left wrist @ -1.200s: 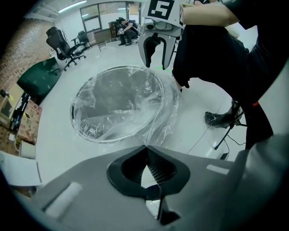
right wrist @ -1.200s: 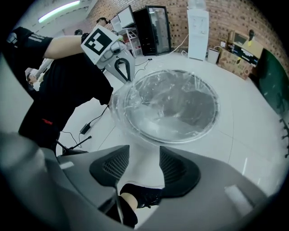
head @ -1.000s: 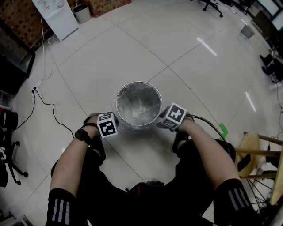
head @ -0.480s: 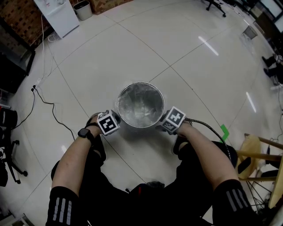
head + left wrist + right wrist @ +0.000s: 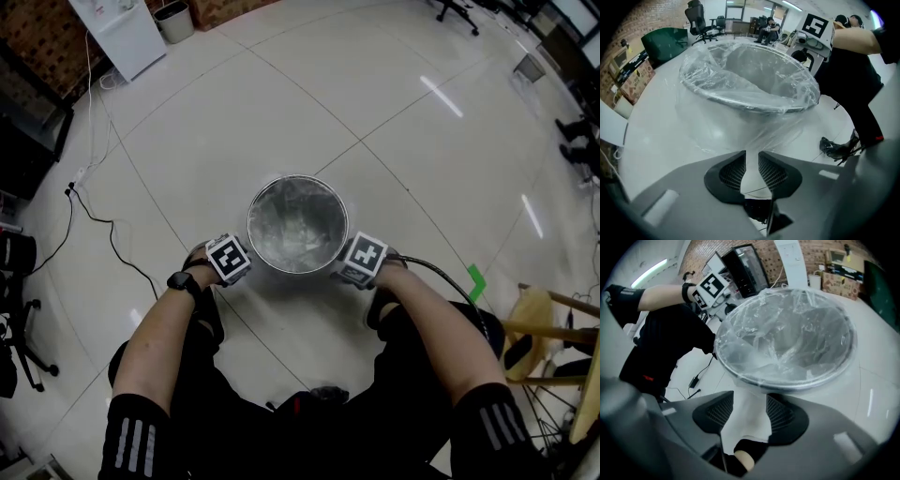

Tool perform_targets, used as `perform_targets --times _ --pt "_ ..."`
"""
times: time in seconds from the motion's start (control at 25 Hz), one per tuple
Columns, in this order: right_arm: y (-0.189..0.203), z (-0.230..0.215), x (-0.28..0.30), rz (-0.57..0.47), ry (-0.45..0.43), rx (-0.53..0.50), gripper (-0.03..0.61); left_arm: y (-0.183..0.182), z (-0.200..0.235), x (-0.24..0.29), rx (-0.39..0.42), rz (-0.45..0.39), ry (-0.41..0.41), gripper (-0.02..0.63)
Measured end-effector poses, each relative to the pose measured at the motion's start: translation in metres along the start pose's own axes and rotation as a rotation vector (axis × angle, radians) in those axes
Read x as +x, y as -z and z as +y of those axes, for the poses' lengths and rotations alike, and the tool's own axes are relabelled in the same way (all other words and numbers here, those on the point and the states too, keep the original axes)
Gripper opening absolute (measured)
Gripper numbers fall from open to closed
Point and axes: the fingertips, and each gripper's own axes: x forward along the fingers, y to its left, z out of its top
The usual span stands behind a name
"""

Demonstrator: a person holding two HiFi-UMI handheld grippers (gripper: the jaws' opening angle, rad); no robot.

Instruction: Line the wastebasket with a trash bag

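The left hand-held gripper [image 5: 751, 157] points down at the near-left side of the wastebasket [image 5: 754, 107]. Its jaws have just been opening to a narrow gap, and nothing is clearly pinched between them (bag film hangs right in front). The right hand-held gripper [image 5: 750, 399] is at the wastebasket's near-right side, jaws wider apart, holding nothing that can be made out. The clear trash bag [image 5: 754, 70] lines the wastebasket and folds over its rim. The wastebasket stands on the white floor [image 5: 281, 84].
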Motion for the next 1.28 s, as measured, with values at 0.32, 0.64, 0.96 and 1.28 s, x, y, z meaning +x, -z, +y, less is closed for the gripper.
perform_targets --times 0.32,0.64,0.96,1.28 --pt "0.019 0.008 -0.038 0.121 -0.057 -0.052 0.229 0.013 -0.015 -0.035 -0.026 0.016 0.170 0.163" --pt "-0.005 -0.046 -0.074 0.017 0.134 -0.108 0.278 -0.016 0.005 -0.061 0.104 -0.121 0.083 0.312" --pt "-0.007 -0.052 -0.042 -0.006 0.112 -0.115 0.327 -0.038 0.003 -0.033 0.135 -0.148 0.084 0.337" --pt "-0.004 -0.063 -0.013 -0.045 0.106 -0.041 0.331 -0.033 0.012 -0.008 0.129 -0.090 0.030 0.342"
